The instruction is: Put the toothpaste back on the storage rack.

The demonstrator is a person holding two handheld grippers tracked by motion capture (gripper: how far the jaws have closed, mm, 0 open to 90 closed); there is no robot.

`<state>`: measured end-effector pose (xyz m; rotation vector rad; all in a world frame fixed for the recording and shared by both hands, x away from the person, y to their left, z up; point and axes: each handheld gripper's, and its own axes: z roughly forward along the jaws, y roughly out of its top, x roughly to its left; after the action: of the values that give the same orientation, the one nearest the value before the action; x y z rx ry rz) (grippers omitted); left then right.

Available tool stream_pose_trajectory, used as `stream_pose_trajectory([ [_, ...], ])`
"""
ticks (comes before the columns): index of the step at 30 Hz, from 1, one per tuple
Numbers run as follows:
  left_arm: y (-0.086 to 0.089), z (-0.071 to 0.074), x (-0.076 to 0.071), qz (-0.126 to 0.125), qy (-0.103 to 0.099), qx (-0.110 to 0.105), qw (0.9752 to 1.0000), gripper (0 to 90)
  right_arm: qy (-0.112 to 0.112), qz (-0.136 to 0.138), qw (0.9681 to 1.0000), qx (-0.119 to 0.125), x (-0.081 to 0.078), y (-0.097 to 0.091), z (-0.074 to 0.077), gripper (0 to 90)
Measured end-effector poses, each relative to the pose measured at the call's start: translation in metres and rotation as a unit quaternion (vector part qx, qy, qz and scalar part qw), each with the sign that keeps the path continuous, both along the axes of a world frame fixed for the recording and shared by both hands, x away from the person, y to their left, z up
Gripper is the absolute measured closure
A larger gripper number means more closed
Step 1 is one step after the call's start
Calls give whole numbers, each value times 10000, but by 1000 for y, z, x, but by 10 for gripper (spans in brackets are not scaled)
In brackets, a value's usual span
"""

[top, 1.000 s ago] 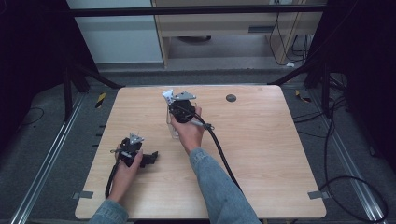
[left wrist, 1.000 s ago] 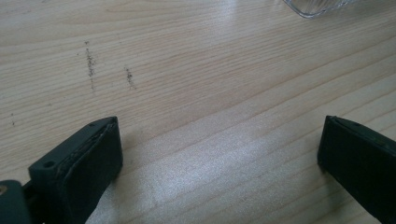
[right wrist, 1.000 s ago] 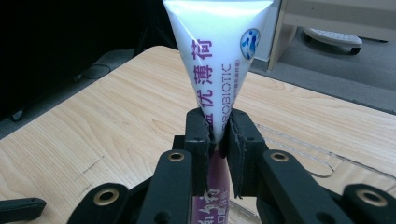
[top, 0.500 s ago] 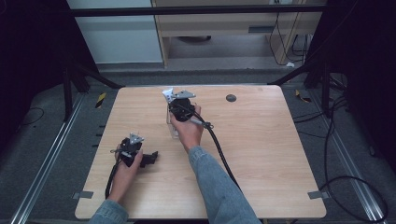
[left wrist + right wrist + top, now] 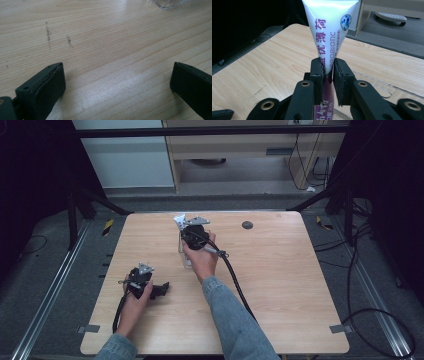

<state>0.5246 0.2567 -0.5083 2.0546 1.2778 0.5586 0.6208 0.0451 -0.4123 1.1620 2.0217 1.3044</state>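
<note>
A white-and-purple toothpaste tube [image 5: 329, 42] is clamped upright in the right hand-held gripper [image 5: 327, 72] above a clear container [image 5: 186, 254] near the tabletop's [image 5: 280, 285] far edge, unmoved since a second earlier, suggesting a settled grasp, while the left hand-held gripper [image 5: 117, 85] is held open near the left edge.

Glossy plastic tube [image 5: 327, 30], matt black tool pads [image 5: 319, 75], smooth pale wood-grain table [image 5: 280, 285].

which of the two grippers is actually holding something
The right gripper: its jaws pinch a white toothpaste tube. The left gripper stands open over bare table.
</note>
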Motion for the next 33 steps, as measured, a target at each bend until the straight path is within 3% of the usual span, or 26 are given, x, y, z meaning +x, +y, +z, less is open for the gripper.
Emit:
stream_pose_trajectory([
  [33,0,0,0,0,0,0,10000,0,33,55,10000,-44,-7,-2,7,729],
])
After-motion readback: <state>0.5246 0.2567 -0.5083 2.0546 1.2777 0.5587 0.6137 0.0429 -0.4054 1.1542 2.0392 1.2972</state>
